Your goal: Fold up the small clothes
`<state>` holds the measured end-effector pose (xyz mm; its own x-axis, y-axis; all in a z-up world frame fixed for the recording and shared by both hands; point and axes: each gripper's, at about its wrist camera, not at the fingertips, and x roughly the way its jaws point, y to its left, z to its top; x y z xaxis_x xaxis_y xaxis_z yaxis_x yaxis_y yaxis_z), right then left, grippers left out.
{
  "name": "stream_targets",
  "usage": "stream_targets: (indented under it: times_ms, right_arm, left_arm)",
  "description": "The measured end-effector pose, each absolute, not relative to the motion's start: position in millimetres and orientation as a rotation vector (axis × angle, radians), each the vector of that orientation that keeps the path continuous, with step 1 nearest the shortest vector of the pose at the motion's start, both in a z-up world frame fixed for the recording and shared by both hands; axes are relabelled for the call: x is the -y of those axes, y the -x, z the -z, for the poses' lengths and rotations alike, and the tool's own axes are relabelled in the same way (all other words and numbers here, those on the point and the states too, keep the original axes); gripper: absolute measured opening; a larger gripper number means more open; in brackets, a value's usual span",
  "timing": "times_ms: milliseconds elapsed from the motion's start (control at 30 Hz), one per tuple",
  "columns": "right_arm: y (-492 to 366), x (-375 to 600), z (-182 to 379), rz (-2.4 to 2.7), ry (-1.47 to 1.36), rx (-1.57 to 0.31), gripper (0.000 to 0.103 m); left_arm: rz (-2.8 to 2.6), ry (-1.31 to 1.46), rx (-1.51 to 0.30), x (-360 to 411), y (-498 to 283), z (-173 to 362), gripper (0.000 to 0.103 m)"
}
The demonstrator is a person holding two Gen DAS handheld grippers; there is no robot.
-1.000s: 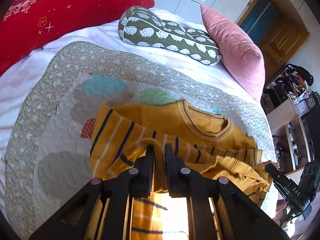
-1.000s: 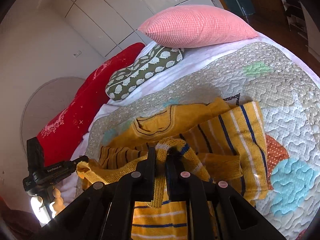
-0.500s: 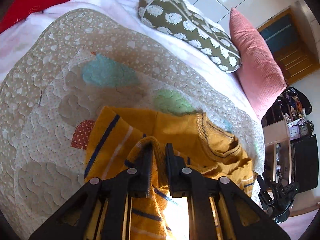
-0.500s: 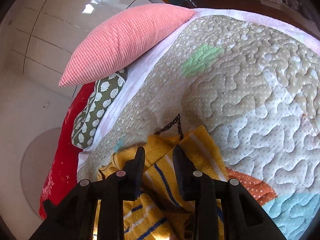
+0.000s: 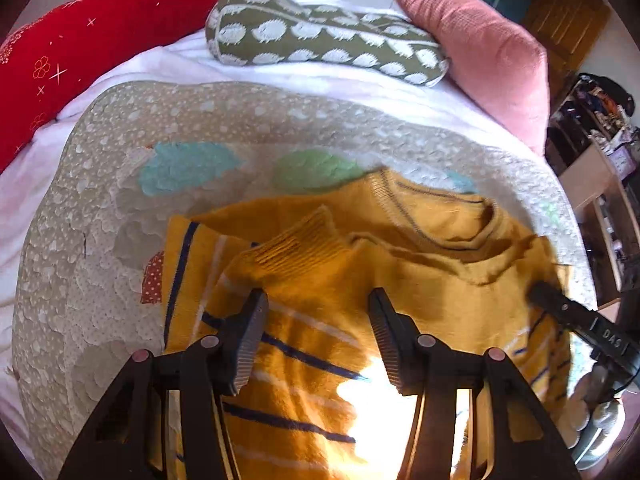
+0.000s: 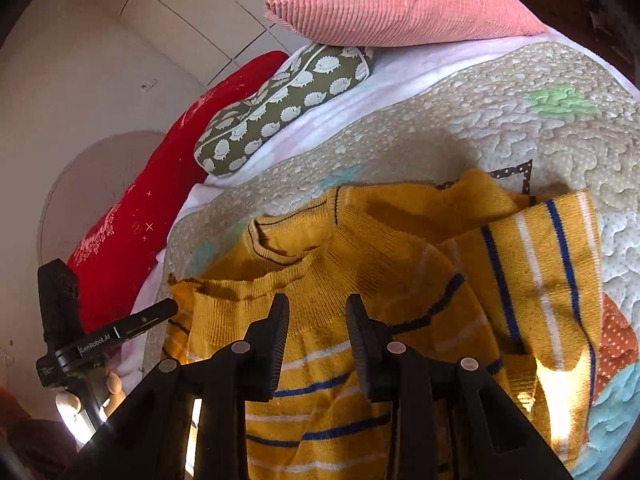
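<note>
A mustard-yellow sweater point(image 5: 320, 280) with navy and white stripes lies on the quilt point(image 5: 100, 240), its lower part folded up toward the collar point(image 5: 440, 220). My left gripper point(image 5: 316, 320) hovers just over the folded ribbed edge. Its jaws are opening, and the knit lies under the gap with neither pad pressing on it. In the right wrist view the same sweater point(image 6: 400, 272) shows a striped sleeve point(image 6: 540, 264) folded at its right. My right gripper point(image 6: 318, 316) is open above the ribbed edge and holds nothing. Each gripper shows at the edge of the other's view: the right gripper point(image 5: 580, 324) and the left gripper point(image 6: 116, 332).
A red pillow point(image 5: 100, 40), a green hedgehog-print bolster point(image 5: 320, 40) and a pink pillow point(image 5: 480, 48) lie along the head of the bed. Shelves with clutter point(image 5: 600, 168) stand beside the bed at the right. A wooden door point(image 5: 560, 12) is behind.
Both grippers carried the sweater's lower edge up toward the collar, came down and let it go. Their jaws, shut on the knit before, now stand apart, and the folded edge lies flat.
</note>
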<state>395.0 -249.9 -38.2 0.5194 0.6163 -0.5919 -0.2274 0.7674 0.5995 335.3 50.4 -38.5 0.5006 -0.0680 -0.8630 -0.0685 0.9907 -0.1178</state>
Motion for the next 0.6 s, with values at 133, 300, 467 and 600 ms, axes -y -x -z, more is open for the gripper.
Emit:
stream_targets:
  times_ms: [133, 300, 467, 600]
  right_arm:
    - [-416.7, 268.7, 57.7, -0.347, -0.453, -0.908, 0.017]
    - [-390.3, 305.0, 35.4, -0.198, -0.434, -0.817, 0.023]
    - [-328.8, 358.7, 33.7, -0.309, -0.533, -0.803, 0.039]
    - [-268.6, 391.0, 51.4, -0.374, -0.612, -0.81, 0.048]
  left_arm:
    - [-0.012, 0.285, -1.068, -79.8, -345.8, 58.0, 0.05]
    - [0.008, 0.374, -1.025, -108.9, -324.4, 31.0, 0.05]
    - [0.055, 0.385, -0.962, -134.6, -265.6, 4.0, 0.058]
    - [0.084, 0.395, -0.956, -146.6, -220.4, 14.3, 0.07]
